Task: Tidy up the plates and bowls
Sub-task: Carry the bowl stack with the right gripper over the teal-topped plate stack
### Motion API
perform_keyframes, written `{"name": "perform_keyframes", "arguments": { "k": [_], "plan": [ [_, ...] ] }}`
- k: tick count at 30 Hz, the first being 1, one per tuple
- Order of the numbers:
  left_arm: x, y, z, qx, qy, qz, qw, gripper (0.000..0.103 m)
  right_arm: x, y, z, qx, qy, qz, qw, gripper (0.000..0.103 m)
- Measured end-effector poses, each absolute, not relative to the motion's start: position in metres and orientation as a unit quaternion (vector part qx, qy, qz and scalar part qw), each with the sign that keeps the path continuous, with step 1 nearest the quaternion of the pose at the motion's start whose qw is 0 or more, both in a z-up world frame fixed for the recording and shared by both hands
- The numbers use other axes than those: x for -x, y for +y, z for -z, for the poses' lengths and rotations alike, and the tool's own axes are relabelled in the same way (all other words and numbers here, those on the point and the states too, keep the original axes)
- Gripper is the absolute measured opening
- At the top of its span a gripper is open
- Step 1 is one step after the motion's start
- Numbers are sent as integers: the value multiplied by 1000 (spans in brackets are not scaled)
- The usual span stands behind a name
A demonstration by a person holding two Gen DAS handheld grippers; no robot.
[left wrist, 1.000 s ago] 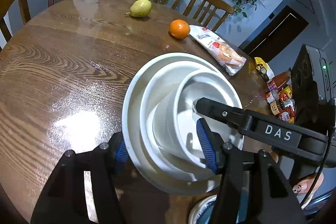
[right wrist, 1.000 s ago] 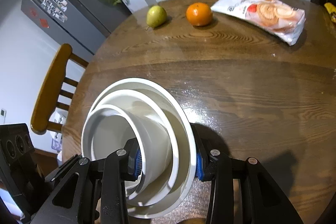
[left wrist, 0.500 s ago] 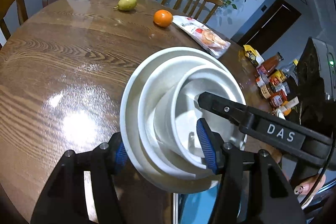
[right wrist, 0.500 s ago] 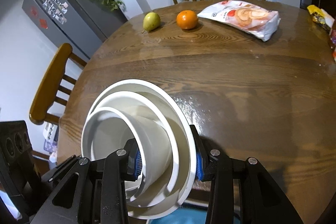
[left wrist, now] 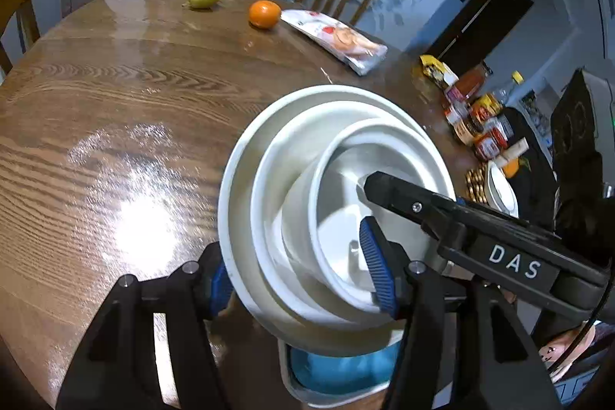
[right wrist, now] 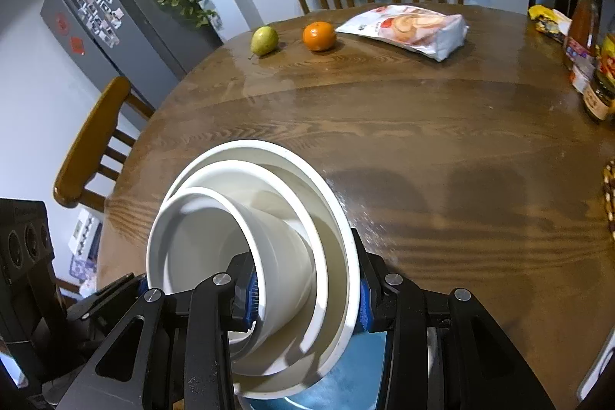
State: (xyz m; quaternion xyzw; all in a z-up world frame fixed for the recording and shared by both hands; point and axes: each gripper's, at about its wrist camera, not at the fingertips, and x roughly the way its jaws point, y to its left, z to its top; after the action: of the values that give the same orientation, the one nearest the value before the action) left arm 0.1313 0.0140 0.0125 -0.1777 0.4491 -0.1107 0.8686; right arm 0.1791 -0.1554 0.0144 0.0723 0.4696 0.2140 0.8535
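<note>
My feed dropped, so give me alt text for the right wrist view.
The right gripper clamps the rim of a nested stack of white bowls, held tilted at the near edge of a round wooden table. Far across it lie a pear, an orange and a snack bag.

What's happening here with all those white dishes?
A person holds a two-finger gripper in each hand, and both are clamped on one nested stack of white bowls. The left gripper grips one side of the stack and the right gripper the opposite side. The stack hangs tilted at the near edge of the round wooden table, above a blue-lined container. A pear, an orange and a snack bag lie at the far side.
</note>
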Motion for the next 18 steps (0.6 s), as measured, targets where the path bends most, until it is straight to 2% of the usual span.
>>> {"name": "perform_keyframes", "arguments": {
  "k": [18],
  "plan": [
    [-99,-18,-5,145,472,137,859,57,-138,-182,-1,-78,475,-178,858,41]
  ]
}}
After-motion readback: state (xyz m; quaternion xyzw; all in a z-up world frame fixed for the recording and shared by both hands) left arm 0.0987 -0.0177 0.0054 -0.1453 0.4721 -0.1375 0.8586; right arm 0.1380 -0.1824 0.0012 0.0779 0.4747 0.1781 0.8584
